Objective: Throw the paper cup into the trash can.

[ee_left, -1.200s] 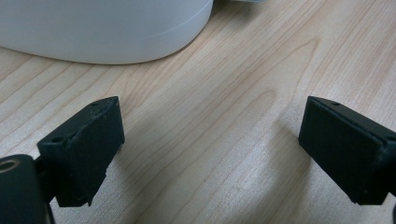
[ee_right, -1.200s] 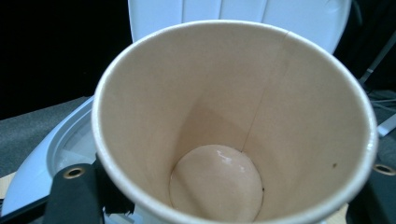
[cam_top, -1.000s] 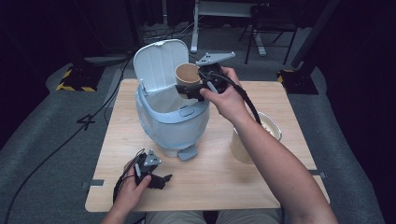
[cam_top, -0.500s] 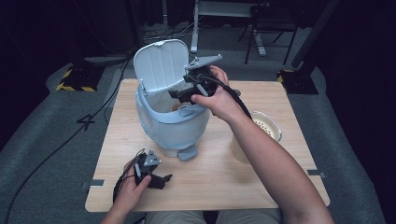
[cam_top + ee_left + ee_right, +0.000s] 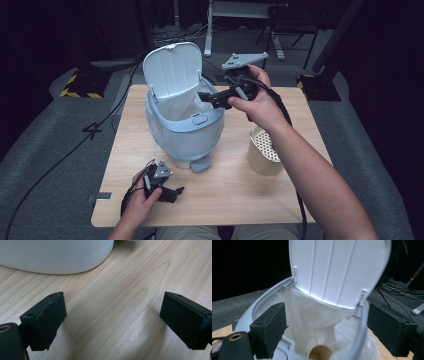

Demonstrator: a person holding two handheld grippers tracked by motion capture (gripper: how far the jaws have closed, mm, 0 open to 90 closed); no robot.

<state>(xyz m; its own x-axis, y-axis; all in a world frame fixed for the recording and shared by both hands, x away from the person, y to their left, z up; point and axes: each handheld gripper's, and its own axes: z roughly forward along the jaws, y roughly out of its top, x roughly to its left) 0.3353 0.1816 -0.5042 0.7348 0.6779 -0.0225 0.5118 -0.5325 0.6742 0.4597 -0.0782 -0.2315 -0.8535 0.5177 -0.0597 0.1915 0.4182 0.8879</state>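
Observation:
A pale blue pedal bin (image 5: 186, 131) stands on the wooden table (image 5: 235, 200) with its white lid (image 5: 173, 68) tipped up. Inside it, on the white liner bag (image 5: 312, 315), lies a brown paper cup (image 5: 320, 354). My right gripper (image 5: 204, 96) hovers over the bin's right rim, pointing left; its jaws stand wide open with nothing between them (image 5: 329, 325). Near the table's front left, my left gripper (image 5: 172, 192) rests low over the wood. It is open and empty (image 5: 112, 315), with the bin's base (image 5: 57, 255) just ahead of it.
A tan perforated container (image 5: 264, 150) stands on the table to the right of the bin, under my right forearm. The bin's foot pedal (image 5: 201, 163) sticks out toward the front. Cables and a chair base lie on the dark floor beyond the table.
A second ago my right gripper held the brown cup over the bin's mouth. The cup has dropped into the bin, and the right jaws are apart and empty. The left gripper has stayed put.

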